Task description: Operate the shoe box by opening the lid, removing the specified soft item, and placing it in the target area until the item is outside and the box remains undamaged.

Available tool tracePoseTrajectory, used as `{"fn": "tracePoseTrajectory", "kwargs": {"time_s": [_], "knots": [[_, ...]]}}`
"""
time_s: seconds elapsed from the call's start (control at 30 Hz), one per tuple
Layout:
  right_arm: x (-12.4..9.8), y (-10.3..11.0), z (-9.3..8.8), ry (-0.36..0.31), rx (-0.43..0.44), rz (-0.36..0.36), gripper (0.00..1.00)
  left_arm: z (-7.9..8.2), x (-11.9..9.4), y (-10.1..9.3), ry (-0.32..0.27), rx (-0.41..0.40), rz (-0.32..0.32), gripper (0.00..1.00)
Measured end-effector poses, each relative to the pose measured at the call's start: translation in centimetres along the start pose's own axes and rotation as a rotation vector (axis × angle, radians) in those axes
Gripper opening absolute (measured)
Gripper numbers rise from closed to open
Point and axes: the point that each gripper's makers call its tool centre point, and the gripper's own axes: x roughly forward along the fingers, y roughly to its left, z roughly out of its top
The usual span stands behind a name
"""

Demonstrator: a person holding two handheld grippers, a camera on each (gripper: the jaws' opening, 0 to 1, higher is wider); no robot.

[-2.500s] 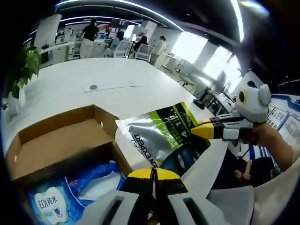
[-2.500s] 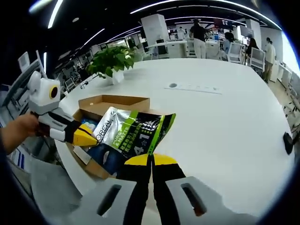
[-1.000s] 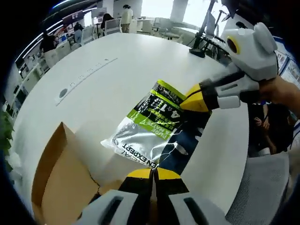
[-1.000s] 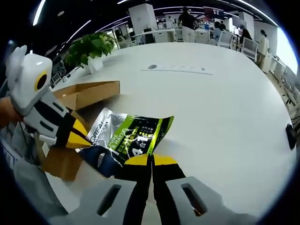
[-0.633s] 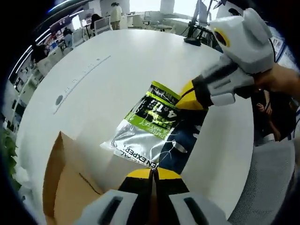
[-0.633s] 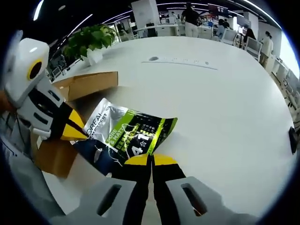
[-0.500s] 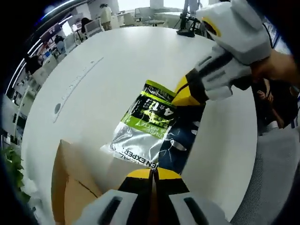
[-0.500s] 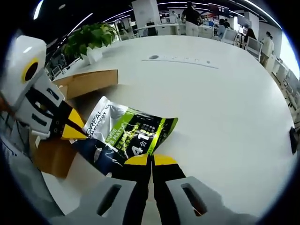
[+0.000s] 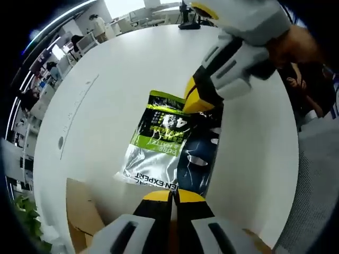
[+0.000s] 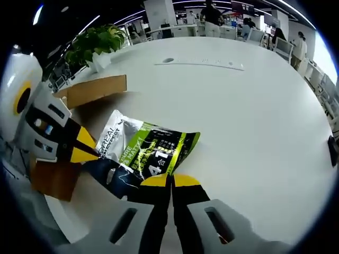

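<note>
Lying flat on a large white table (image 10: 254,106) is a soft foil pouch (image 9: 169,145), silver, green and dark blue, printed with cosmetic branding. It is resting outside the brown cardboard shoe box (image 10: 85,92), which is sitting just beside it toward the table's edge.

Two hand-held grippers are pinching the pouch at opposite ends. In the left gripper view, the left gripper (image 9: 173,194) is rising from the bottom with its yellow-tipped jaws pressed together on the pouch's near edge. The right gripper (image 9: 197,100) is coming in from the upper right, its yellow tip clamped on the far end, with a person's hand (image 9: 296,45) gripping its white body. A corner of the box is showing at lower left.

In the right gripper view, the right gripper's jaws are closed tight on the pouch's dark blue end, while the left gripper is reaching in from the left, nipping the opposite corner. A leafy potted plant (image 10: 98,42) is standing beyond the box, and people are moving about a bright office in the distance.
</note>
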Motion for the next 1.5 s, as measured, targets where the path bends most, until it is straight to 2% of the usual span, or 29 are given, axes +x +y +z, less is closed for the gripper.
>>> {"fn": "tracePoseTrajectory", "kwargs": {"time_s": [0.2,0.37,0.43,0.6,0.8,0.9,0.97,1.13,1.23,1.27,1.37,1.5], "knots": [[0.2,-0.1,0.0,-0.001,-0.004,-0.004,0.00,-0.4,0.2,-0.2,0.022,0.123,0.034,0.03],[0.2,-0.1,-0.1,-0.002,-0.005,-0.002,0.00,-0.6,0.2,-0.3,0.037,0.128,0.043,0.06],[0.3,-0.1,0.0,-0.003,-0.016,-0.001,0.00,-0.8,-0.2,-0.3,0.055,0.122,0.068,0.07],[0.3,-0.1,0.1,-0.001,-0.044,-0.006,0.00,-0.8,-1.1,-0.8,0.047,0.137,0.100,0.12],[0.3,-0.2,0.1,0.002,-0.059,-0.006,0.00,-0.6,-2.2,-1.1,-0.006,0.072,0.096,0.16],[0.3,-0.3,0.1,0.002,-0.075,-0.015,0.02,0.7,-2.9,-1.8,-0.093,-0.002,0.051,0.18],[0.2,-0.4,0.2,0.001,-0.078,-0.022,0.03,1.4,-3.5,-2.4,-0.141,-0.100,0.005,0.20],[-0.3,-0.7,0.4,-0.008,-0.070,-0.038,0.05,1.8,-4.6,-2.3,-0.187,-0.138,0.005,0.20],[-0.8,-1.0,0.5,-0.011,-0.078,-0.052,0.06,2.5,-5.4,-3.2,-0.262,-0.235,-0.049,0.22],[-1.0,-1.1,0.5,-0.015,-0.076,-0.053,0.06,2.5,-5.6,-3.1,-0.275,-0.253,-0.048,0.24],[-1.5,-1.1,0.9,-0.031,-0.063,-0.057,0.07,2.0,-6.3,-2.9,-0.283,-0.243,-0.024,0.25],[-2.2,-0.7,1.3,-0.048,-0.066,-0.057,0.10,1.8,-7.4,-2.8,-0.318,-0.273,-0.023,0.26]]}}
